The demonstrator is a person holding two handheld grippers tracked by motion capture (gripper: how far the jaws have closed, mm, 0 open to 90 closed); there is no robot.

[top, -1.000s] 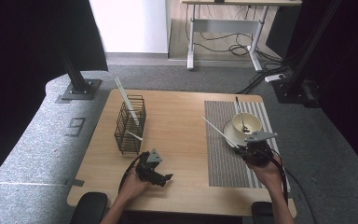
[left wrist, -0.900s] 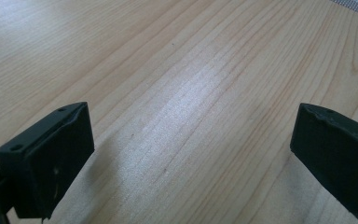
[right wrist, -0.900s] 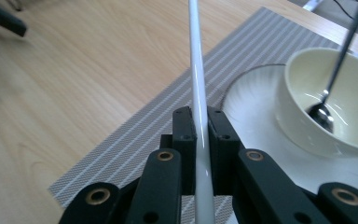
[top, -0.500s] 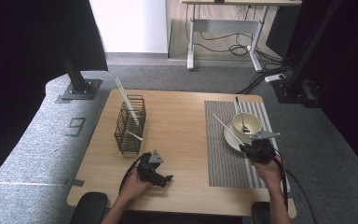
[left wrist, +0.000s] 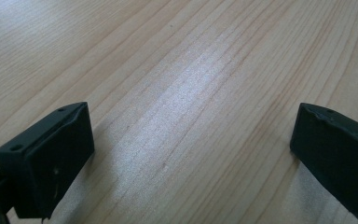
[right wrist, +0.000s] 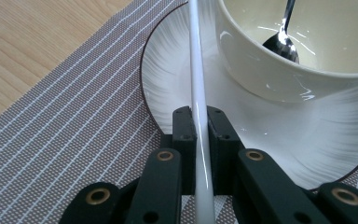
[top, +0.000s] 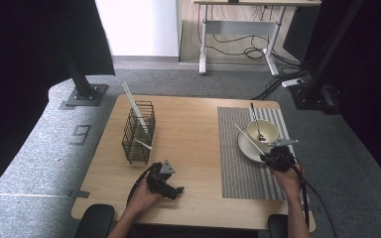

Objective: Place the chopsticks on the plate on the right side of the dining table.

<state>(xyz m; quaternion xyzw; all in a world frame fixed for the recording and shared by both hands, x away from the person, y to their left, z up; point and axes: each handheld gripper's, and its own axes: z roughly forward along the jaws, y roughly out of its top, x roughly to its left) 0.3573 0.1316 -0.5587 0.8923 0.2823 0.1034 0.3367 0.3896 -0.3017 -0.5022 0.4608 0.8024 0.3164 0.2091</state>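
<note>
Our right gripper is clamped tight on a thin white stick, the two black jaws pressing it from either side, and we see the stick run straight up out of them past the rim of the plate. We take that white plate as our landmark. It sits on the striped grey placemat, and on top of it stands the cream bowl, with a metal spoon resting inside, its handle leaning out over the bowl's far edge. From above we find the right gripper at the plate's near edge, the person's right hand just behind it, and the white stick angling up and away across the plate's left side, beside the bowl. Whether the stick touches the plate we cannot tell. Well to the left of the plate, across the bare wood of the table, stands a black wire basket, with two more white sticks in it, one long and leaning out of the top. Our left gripper lies low on the table, well apart from the plate, on the near side of the basket. Along its own view the jaws stand wide apart with nothing between them, just wood grain under the left gripper.
</note>
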